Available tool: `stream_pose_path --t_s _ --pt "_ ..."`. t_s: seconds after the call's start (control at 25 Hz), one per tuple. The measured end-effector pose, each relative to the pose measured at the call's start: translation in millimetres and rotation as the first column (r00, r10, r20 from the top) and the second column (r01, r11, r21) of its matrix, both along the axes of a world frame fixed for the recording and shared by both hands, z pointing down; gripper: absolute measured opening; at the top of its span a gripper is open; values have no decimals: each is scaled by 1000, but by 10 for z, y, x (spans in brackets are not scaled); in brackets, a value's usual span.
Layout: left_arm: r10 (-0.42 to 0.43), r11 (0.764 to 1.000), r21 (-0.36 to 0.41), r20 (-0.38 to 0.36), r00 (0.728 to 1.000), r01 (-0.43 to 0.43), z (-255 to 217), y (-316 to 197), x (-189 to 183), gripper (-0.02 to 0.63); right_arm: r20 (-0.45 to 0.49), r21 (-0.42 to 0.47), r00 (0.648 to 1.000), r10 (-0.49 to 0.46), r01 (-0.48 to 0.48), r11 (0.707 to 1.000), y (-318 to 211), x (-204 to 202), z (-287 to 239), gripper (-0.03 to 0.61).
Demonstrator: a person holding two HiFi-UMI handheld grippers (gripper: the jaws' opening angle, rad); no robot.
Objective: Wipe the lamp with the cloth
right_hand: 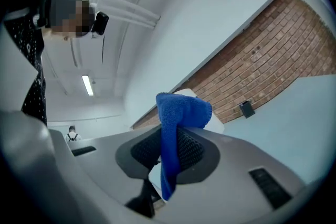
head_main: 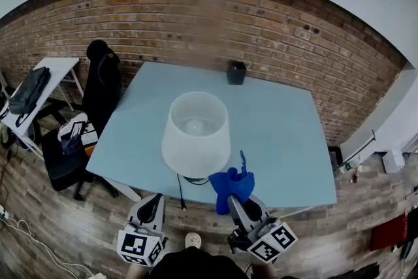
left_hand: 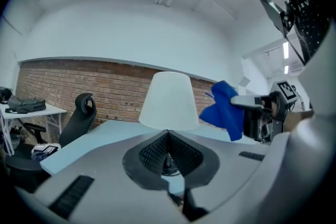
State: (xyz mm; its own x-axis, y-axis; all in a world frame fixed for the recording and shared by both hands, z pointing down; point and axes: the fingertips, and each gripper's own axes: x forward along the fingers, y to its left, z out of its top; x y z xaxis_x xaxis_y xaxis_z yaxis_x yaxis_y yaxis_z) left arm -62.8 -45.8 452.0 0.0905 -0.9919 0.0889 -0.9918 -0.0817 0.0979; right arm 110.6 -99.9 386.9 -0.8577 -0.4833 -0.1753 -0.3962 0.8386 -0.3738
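On table (head_main: 287,134): lamp (head_main: 196,131), black box (head_main: 236,72) behind (chair (head_main: 101,85) at left); right tongs (head_main: 238,202) clamp cloth (head_main: 230,185), left tongs (head_main: 154,200) closed.

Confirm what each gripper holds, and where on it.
Right gripper: shut on the blue cloth, pinched around its middle, a bunch above, a tail below. Left gripper: shut, empty.

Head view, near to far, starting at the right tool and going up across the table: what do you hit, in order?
right tool, shut on the blue cloth → lamp → small black box at the table's far edge → brick wall
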Motion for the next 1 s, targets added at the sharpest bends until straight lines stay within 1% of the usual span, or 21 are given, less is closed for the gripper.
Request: stream_pose_path --t_s 0.08,0.2,0.32,0.44,0.52,0.56,0.64,0.68,0.72,0.76,0.8,0.84,0.92,0.96,1.0 --pt "-20 1000 8 7 1000 20 -5 -160 -157 8 50 -14 999 -4 5 1000 -219 -20 -138 61" --pt "-59 998 12 -14 998 59 28 -381 -363 9 94 -58 995 -23 29 998 -506 -39 -325 61" --pt "-59 998 27 -19 998 59 -12 -538 -458 9 142 -71 989 -48 59 996 -733 -61 -619 61" --pt "-56 998 29 -7 998 56 -81 -648 -583 9 256 -144 963 -80 120 982 -945 -75 -1000 61" --pt "-47 998 38 -5 999 47 -156 -727 -673 8 335 -178 933 -130 199 964 -1006 -98 -1253 61" --pt "-41 998 47 -2 999 41 -201 -777 -714 8 376 -173 912 -166 245 954 -1001 -107 -1383 61" --pt "-25 998 61 5 1000 24 -276 -891 -802 8 468 -150 851 -238 341 928 -960 -132 -1621 61" --pt "-18 998 64 7 1000 17 -296 -951 -851 9 515 -149 815 -266 390 909 -941 -164 -1699 61" --pt "-12 998 63 7 1000 12 -310 -1010 -899 9 554 -161 783 -282 433 887 -932 -210 -1729 61" --pt "-6 998 62 6 1000 6 -328 -1062 -942 8 578 -186 765 -284 462 867 -938 -265 -1706 61" --pt "1 998 61 5 1000 -1 -358 -1108 -975 9 579 -225 769 -271 470 854 -960 -323 -1633 61" --pt "12 998 63 9 1000 -13 -399 -1149 -996 8 557 -272 793 -247 454 848 -993 -376 -1523 61" --pt "40 997 64 30 999 -42 -477 -1229 -1013 8 463 -355 866 -186 374 857 -1065 -435 -1259 61" --pt "53 997 60 42 998 -55 -495 -1271 -1021 8 411 -382 898 -155 324 866 -1100 -440 -1139 61" --pt "63 996 55 51 997 -66 -497 -1309 -1032 9 367 -398 922 -126 278 874 -1135 -436 -1042 61"
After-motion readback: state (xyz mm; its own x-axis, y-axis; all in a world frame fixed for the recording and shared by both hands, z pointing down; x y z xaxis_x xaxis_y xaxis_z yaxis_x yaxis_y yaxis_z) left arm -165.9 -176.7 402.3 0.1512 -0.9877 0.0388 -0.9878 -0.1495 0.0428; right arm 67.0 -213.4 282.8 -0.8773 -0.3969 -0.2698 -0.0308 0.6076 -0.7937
